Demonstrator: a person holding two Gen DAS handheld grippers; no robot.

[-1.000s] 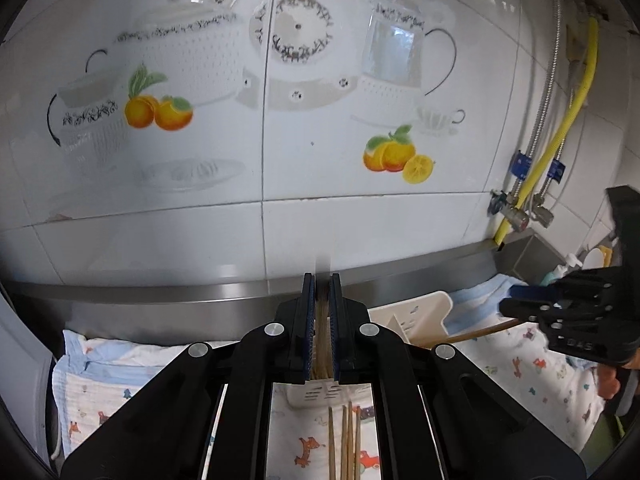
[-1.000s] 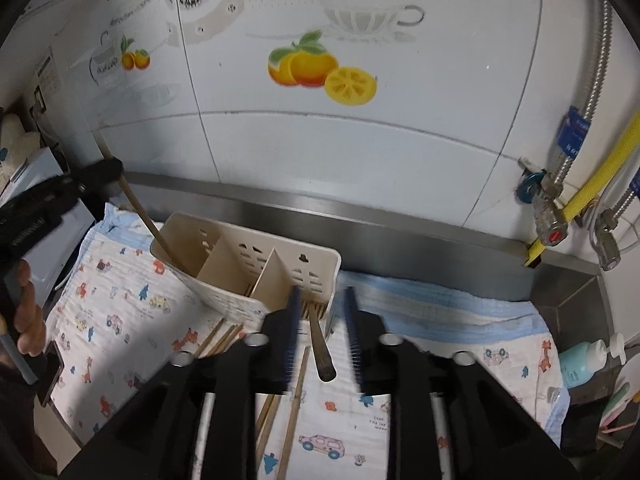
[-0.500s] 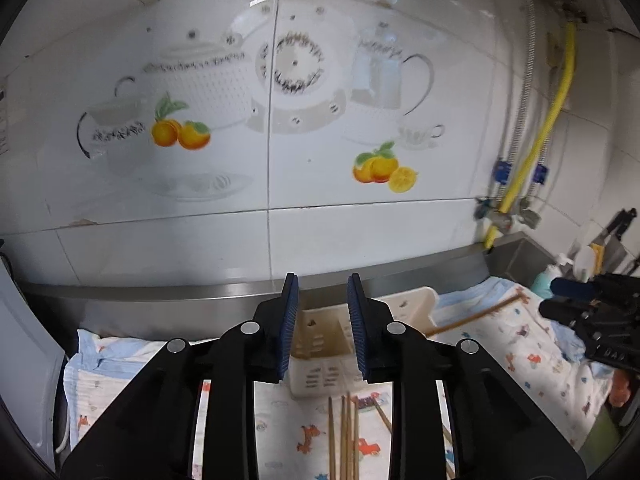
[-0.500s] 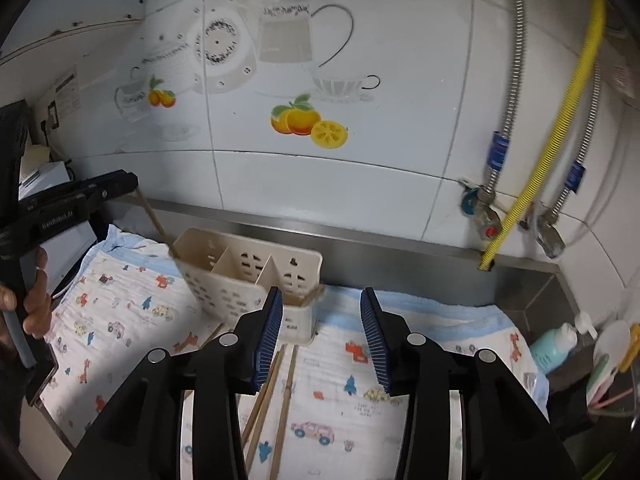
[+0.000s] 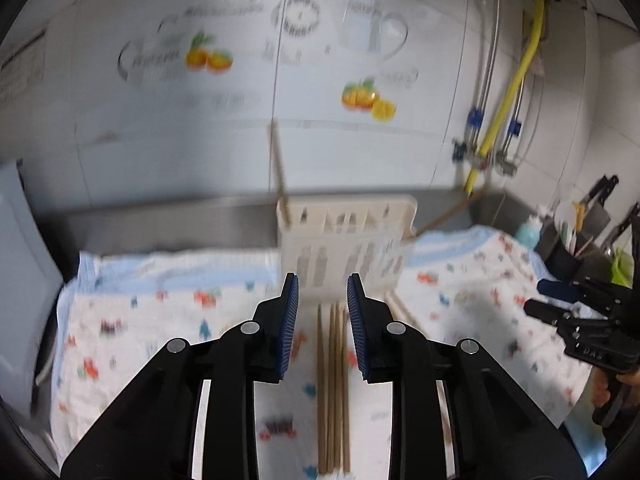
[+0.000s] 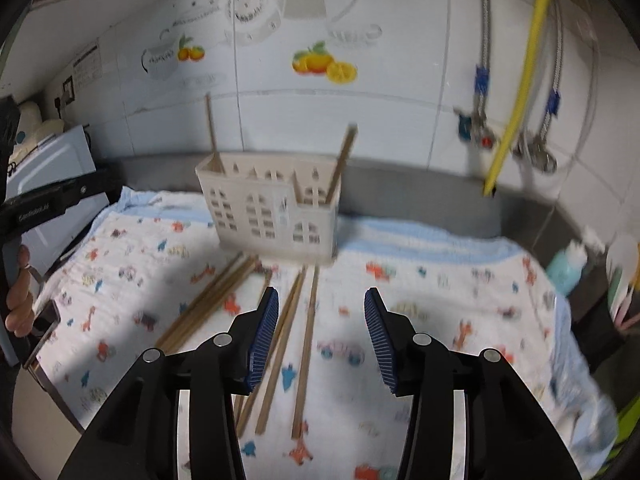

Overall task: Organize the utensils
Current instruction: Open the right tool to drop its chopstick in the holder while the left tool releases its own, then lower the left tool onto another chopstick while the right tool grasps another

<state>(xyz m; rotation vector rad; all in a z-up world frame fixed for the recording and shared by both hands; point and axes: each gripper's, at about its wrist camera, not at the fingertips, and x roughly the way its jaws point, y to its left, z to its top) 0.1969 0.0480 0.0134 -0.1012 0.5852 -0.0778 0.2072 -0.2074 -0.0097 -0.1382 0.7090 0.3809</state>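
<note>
With both our grippers (image 5: pixel 322 320) (image 6: pixel 321 328) released and empty, two chopsticks (image 6: pixel 340 164) stand in the holder (image 6: pixel 272 208) at frame centre; more (image 6: pixel 276 340) lie below.

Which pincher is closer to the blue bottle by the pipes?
Right. The right gripper hangs over the cloth with the blue bottle just off to its side. The left gripper is farther away, in front of the utensil holder.

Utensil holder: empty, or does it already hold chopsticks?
Not empty: the utensil holder has two chopsticks standing in it, one at each end; more lie on the cloth.
</note>
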